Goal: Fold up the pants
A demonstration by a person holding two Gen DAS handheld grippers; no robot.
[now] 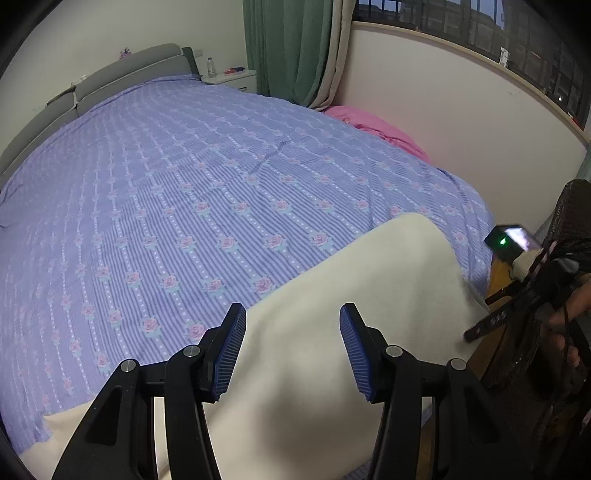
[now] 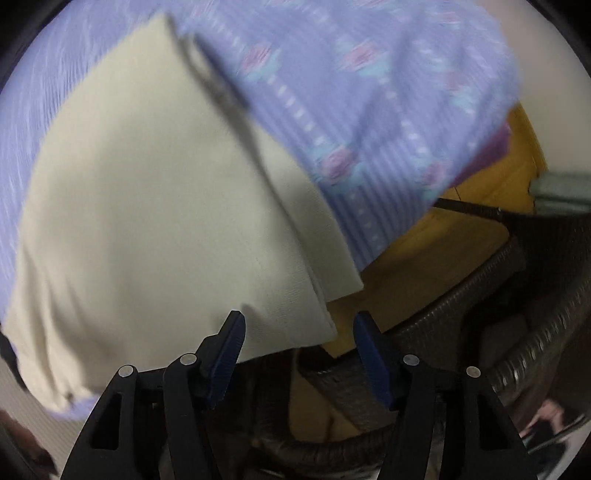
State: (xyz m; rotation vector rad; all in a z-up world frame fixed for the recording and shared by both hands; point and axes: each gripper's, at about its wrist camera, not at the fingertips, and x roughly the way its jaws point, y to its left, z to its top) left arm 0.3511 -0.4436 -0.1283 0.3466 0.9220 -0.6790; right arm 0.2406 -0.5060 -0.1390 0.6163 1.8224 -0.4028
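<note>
Striped floral bedspread (image 1: 184, 184) under smooth cream pants (image 1: 314, 332), folded flat; both grippers' fingers spread, empty.

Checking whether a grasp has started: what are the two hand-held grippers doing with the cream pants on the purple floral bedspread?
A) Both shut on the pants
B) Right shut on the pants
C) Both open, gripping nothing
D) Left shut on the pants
C: the left hand-held gripper and the right hand-held gripper both show spread jaws with nothing between them, above the cream fabric pants.

Dim, even indoor light fills both fisheye views, dark vignettes curving the edges, dusk-blue at the window (image 1: 480, 26) upper right, while the right wrist view smears the bedspread (image 2: 332, 92) with motion blur.
</note>
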